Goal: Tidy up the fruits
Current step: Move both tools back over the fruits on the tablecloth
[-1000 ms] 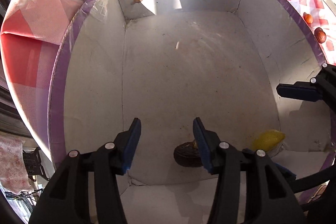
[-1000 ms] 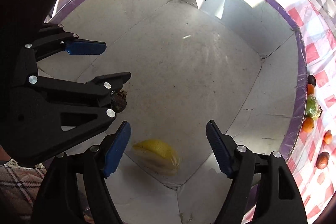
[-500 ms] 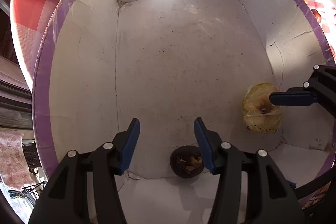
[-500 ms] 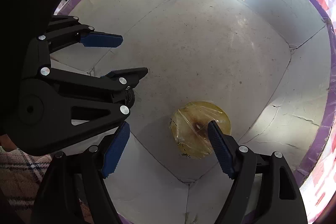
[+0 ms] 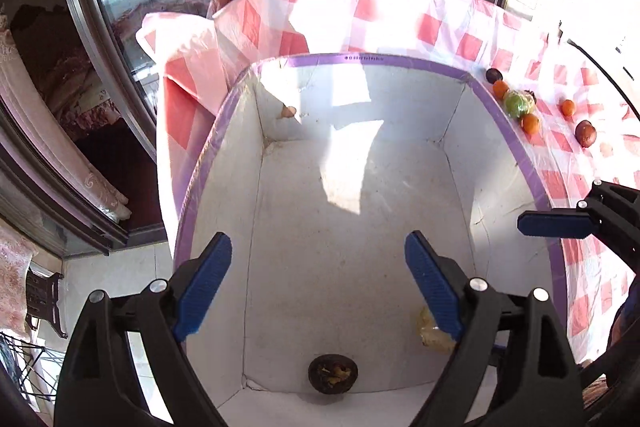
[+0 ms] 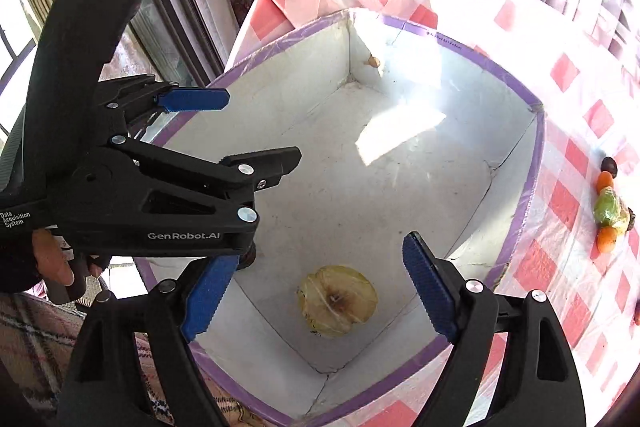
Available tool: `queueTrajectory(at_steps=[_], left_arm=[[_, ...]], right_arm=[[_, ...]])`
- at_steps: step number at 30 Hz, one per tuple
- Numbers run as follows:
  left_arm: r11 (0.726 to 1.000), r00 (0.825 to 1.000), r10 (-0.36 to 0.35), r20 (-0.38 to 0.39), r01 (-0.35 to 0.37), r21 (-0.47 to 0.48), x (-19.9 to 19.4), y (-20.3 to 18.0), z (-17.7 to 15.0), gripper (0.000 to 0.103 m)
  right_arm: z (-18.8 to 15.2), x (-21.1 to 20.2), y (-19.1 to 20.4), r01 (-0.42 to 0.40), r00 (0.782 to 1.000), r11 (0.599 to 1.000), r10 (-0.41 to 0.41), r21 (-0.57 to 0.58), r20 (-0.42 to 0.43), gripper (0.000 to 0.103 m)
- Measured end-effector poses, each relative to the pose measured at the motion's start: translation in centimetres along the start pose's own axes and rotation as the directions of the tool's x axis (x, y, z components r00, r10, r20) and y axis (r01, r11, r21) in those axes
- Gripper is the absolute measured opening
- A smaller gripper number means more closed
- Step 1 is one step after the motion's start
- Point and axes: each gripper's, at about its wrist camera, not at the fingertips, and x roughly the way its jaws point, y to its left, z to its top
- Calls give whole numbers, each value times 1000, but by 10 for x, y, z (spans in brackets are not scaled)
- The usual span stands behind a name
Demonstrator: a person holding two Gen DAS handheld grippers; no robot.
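Both tongs, left and right, are opening, empty, above the box; the wrapped apple may roll.

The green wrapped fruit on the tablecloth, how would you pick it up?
Probably from above, pinching the green wrapped fruit across its narrower middle. An orange touches one end and another orange the other, so only its long sides look free for fingers.
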Motion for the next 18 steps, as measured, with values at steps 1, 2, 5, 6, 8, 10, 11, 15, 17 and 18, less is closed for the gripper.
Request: queueTrajectory(at_steps=[1, 2, 5, 6, 8, 10, 11, 15, 17, 18], left_arm=[[1000, 995, 7, 96, -7, -3, -15, -3, 11, 102], [1000, 983, 15, 185, -14, -4, -30, -11, 18, 101], [1000, 946, 8, 325, -14, 17, -59, -49, 38, 101], [1000, 950, -11, 313, 4, 22, -58, -61, 46, 101], [999, 960, -38, 277, 33, 24, -54, -89, 59, 101], [998, 962, -55, 268, 44, 46, -57, -122, 59, 101], [996, 963, -81, 258, 65, 68, -49, -141, 61, 101], [975, 965, -204, 162, 186, 118, -22, -204, 58, 101], [961, 961, -257, 105, 243, 129, -3, -230, 53, 101], [956, 959, -274, 71, 263, 132, 6, -242, 51, 101]], right_arm=[[0, -15, -9, 21, 998, 1000, -22, 23, 61, 87], [0, -33, -21, 44, 991, 998, -50, 53, 124, 86], [-7, -77, -61, 123, 949, 976, -169, 180, 267, 86], [-12, -90, -74, 154, 929, 961, -221, 231, 296, 86], [-27, -104, -104, 212, 889, 913, -328, 348, 319, 86], [-40, -107, -142, 237, 879, 860, -388, 452, 278, 87], [-46, -102, -160, 255, 895, 835, -395, 487, 208, 87], [-103, -102, -211, 355, 887, 713, -461, 605, 22, 86], [-131, -106, -233, 390, 871, 652, -490, 650, -31, 86], [-146, -109, -245, 421, 859, 616, -506, 666, -76, 86]])
